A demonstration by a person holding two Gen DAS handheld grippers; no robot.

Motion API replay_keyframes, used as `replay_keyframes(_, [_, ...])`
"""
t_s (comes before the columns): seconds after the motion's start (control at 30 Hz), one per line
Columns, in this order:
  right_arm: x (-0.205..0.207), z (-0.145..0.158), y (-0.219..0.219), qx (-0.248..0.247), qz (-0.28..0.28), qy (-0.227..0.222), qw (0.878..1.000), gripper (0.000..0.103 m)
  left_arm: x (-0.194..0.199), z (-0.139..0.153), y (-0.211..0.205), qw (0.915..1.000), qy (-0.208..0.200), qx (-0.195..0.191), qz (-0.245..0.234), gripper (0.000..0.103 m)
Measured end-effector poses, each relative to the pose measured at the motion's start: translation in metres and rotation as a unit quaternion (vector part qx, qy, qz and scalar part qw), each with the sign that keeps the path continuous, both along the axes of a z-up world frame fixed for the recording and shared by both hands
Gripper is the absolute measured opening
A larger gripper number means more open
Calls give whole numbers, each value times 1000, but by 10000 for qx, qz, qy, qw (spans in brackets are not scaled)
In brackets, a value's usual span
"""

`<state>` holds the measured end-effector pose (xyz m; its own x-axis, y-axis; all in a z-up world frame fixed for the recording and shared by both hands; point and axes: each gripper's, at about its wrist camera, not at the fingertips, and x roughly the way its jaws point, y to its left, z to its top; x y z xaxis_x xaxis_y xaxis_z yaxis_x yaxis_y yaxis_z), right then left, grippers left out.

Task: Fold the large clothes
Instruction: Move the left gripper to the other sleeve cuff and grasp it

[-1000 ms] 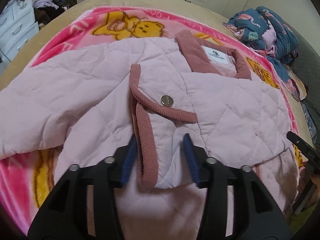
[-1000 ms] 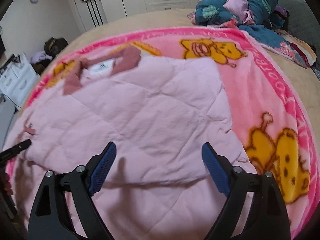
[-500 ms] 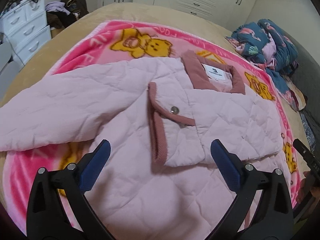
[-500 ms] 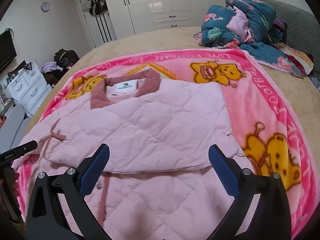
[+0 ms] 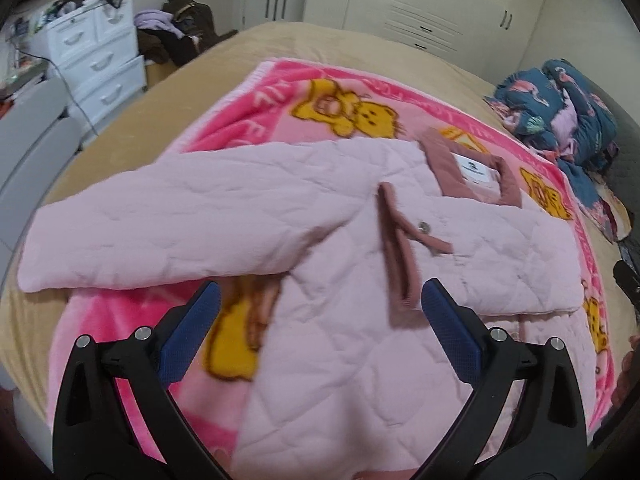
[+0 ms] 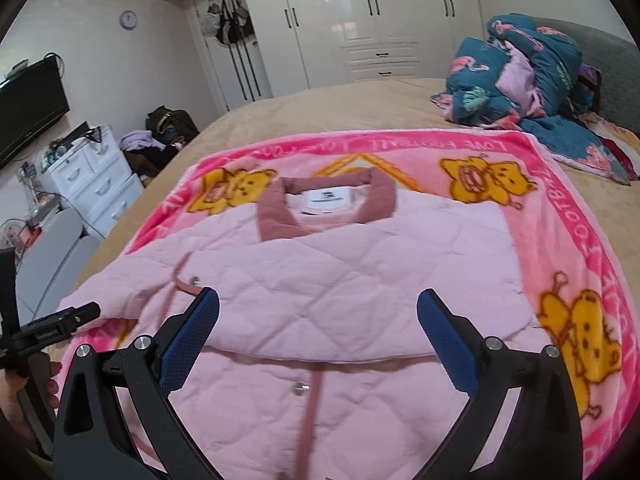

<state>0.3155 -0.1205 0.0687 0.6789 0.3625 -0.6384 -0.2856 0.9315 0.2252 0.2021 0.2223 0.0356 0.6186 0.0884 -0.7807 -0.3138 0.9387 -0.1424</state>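
Jaws of left gripper (image 5: 320,316) and right gripper (image 6: 318,314) both wide apart, now farther back from the pink jacket (image 6: 340,280).

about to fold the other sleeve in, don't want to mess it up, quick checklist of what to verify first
1. Left tongs open and holding nothing: ok.
2. Right tongs open and holding nothing: ok.
3. One sleeve already folded across the pink quilted jacket, cuff lying on the chest: ok.
4. Other sleeve spread flat, out to the side and ready to grasp: ok, though its end runs past the pink bear blanket onto the bed.
5. Collar lying flat with the label showing: ok.
6. Lower hem straight: cannot tell, it is below both views.
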Motion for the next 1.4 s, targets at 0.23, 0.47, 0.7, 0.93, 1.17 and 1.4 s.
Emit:
replay_keyframes(0.23, [-4, 7, 32, 130, 243, -38, 9996, 99, -15, 10, 19, 9996, -160, 49, 229, 94])
replay_keyframes(0.47, [-7, 11, 66, 69, 517, -45, 9986, 99, -25, 9, 35, 9990, -182, 46, 409, 94])
replay_keyframes(0.7, [-12, 14, 99, -33, 814, -94, 9966, 99, -38, 4, 67, 9971, -134, -53, 749, 94])
replay_keyframes(0.93, [-20, 12, 138, -130, 1134, -115, 9934, 99, -55, -2, 101, 9938, -174, -182, 1087, 94])
replay_keyframes(1.17, [-22, 10, 174, -276, 1408, -158, 9895, 99, -69, -14, 131, 9899, -157, -286, 1381, 94])
replay_keyframes(1.4, [-25, 7, 206, -323, 1664, -147, 9854, 99, -88, -29, 167, 9828, -114, -500, 1773, 94])
